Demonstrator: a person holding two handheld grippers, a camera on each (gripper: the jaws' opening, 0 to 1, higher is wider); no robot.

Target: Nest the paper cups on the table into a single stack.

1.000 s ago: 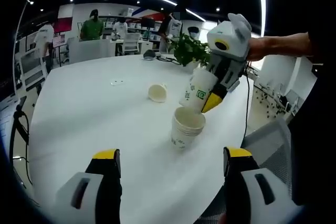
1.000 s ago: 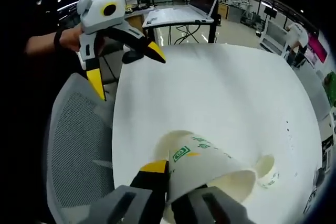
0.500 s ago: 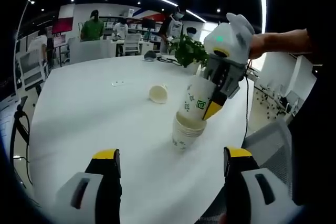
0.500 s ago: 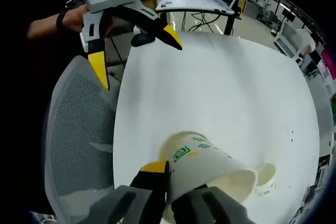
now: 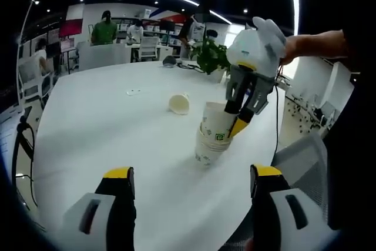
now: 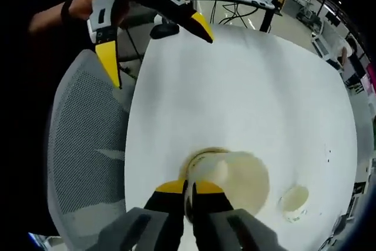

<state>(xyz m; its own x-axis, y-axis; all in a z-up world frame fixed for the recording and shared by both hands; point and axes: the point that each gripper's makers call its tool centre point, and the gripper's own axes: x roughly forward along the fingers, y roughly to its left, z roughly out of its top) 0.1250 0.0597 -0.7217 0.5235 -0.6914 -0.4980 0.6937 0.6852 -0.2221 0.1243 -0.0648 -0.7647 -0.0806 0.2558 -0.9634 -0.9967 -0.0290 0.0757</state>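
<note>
In front of our left gripper [image 5: 191, 204], whose two jaws stand wide apart with nothing between them, we see the right gripper [image 5: 239, 116] over the stack of cups [image 5: 210, 142]. A second ago the cup [image 5: 218, 124] it holds hung tilted above the stack. Now it sits upright and pushed down inside the other cups. We think this cup is nearly nested and only needs letting go. One more cup [image 5: 179, 103] lies on its side farther out on the table [image 5: 106, 127], beyond the stack and a bit to the left. It must go in next. A hand [image 5: 305, 48] reaches in from the right and points the right gripper down.

Just above the tips of our right gripper [image 6: 188, 189], we look straight down into the cup [image 6: 232, 180]. Before, we saw its side, so the gripper has turned to point down. Its jaws are pinched together on the near rim. The lying cup [image 6: 294, 199] is off to the right of the tips. The left gripper [image 6: 150, 19] waits far ahead over the table edge [image 6: 132, 116], above a mesh chair [image 6: 82, 157].
</note>
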